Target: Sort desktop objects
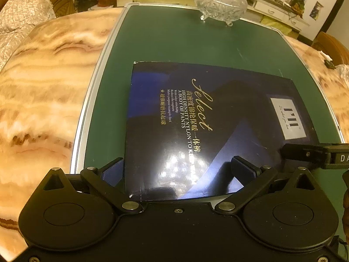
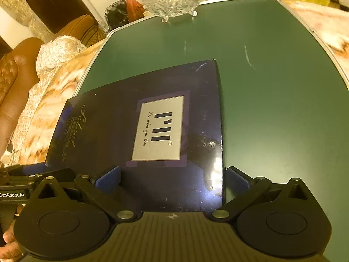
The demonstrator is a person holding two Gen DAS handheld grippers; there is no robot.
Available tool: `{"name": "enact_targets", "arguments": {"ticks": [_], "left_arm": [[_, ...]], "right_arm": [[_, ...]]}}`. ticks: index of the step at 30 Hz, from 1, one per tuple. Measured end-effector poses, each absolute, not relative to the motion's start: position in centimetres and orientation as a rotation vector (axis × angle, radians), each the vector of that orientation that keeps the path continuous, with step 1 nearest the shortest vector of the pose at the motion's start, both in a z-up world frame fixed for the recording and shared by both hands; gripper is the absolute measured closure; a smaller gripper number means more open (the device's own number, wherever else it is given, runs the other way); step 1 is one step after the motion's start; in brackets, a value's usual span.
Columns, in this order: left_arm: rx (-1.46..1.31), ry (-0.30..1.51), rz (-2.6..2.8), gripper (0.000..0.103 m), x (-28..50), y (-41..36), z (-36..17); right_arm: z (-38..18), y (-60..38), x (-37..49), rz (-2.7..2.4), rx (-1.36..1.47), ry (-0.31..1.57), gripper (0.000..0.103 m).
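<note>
Dark blue glossy cardboard, a flat rectangular box [image 1: 196, 128] with gold script lettering and a pale grey label, lies on a green board with a silver metal frame [image 1: 174, 41]. The board rests on a marbled orange-and-cream tabletop [image 1: 43, 83].

The left gripper [image 1: 177, 170] sits at the box's near edge. Its blue-padded fingers [image 1: 243, 168] are spread wide: one is off the box's left side over the green board, the other over the box face. Whether either pad touches the cardboard cannot be told. Nothing is clamped.

The right gripper [image 2: 172, 180] is at the same near edge, toward the box's right corner. Its fingers [image 2: 108, 180] are likewise wide apart, one over the box face and the other just beyond the right edge, above the board. No grip on the box is evident.

Each gripper shows at the margin of the other's view, so the two are close side by side.

A clear cut-glass footed bowl with lid [image 1: 220, 0] stands at the board's far edge, well apart from the box. Part of a hand [image 2: 9, 243] is visible at the lower left of the right wrist view.
</note>
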State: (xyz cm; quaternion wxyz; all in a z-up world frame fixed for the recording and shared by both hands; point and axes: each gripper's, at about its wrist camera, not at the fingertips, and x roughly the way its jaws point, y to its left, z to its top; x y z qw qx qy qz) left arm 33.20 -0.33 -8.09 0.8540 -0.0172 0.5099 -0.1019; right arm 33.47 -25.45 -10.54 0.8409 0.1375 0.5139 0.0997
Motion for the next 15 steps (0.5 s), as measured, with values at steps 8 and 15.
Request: {"name": "enact_targets", "arguments": {"ticks": [8, 15], "left_arm": [[-0.044, 1.065, -0.218, 0.000, 33.10, -0.19, -7.70], [-0.037, 1.067, -0.216, 0.000, 33.00, -0.16, -8.11]], "right_arm": [[-9.55, -24.76, 33.27, 0.206, 0.249, 1.061, 0.000], [-10.03, -24.77, 32.87, 0.212, 0.227, 1.057, 0.000]]}}
